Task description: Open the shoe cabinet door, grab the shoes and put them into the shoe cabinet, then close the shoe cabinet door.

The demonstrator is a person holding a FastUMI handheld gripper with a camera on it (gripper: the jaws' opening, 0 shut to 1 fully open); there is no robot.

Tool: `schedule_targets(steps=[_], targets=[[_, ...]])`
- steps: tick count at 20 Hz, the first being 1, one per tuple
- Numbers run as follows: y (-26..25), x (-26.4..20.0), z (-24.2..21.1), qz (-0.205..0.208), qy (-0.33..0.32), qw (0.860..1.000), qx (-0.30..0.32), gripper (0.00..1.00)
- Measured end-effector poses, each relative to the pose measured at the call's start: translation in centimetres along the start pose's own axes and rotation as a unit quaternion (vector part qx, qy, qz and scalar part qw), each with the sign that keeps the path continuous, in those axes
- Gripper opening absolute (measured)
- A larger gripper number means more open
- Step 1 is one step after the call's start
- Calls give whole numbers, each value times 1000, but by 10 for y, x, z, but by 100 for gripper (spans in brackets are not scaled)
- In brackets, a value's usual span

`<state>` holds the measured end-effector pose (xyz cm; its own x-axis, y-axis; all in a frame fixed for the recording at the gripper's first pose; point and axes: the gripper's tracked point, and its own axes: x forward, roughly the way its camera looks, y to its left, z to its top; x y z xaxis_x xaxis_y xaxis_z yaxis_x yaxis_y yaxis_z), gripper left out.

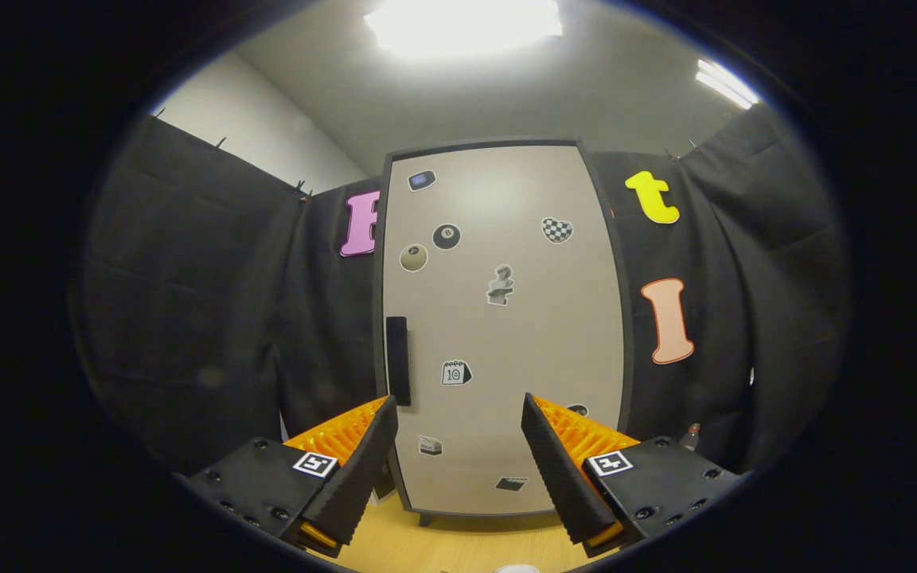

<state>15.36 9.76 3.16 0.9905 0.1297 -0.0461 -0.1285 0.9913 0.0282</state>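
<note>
Cabinet: the tall beige shoe cabinet with a dark frame (506, 318) stands against the black cloth wall, straight ahead of the fingers and well beyond them.
Door: its sticker-dotted beige door panel (538, 334) sits flush in the frame — shut, so the first step looks not yet done.
Handle: the black vertical bar handle (397, 360) runs down the door's left edge, just above the left fingertip as seen from the gripper.
Gripper: the hand-held black and orange two-finger gripper (458, 418) is spread wide, holding nothing.
Floor: pale wooden flooring (435, 545) lies under the cabinet's feet.
Shoes: I can't spot them from here.
Remaining: by my reckoning everything — opening, loading, closing.
</note>
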Motion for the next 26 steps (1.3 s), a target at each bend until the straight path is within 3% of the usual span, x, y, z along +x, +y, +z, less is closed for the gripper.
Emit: schedule_targets(steps=[4,7,15,19,22,26], targets=[[31,45,7,40,1,999,-7,98],[43,76,9,40,-2,999,-16,98],[54,147,-27,27,65,997,-13,97],[59,172,-38,27,87,996,-9,83],[71,177,-43,49,90,995,-19,69],[76,188,-55,50,106,993,-17,68]])
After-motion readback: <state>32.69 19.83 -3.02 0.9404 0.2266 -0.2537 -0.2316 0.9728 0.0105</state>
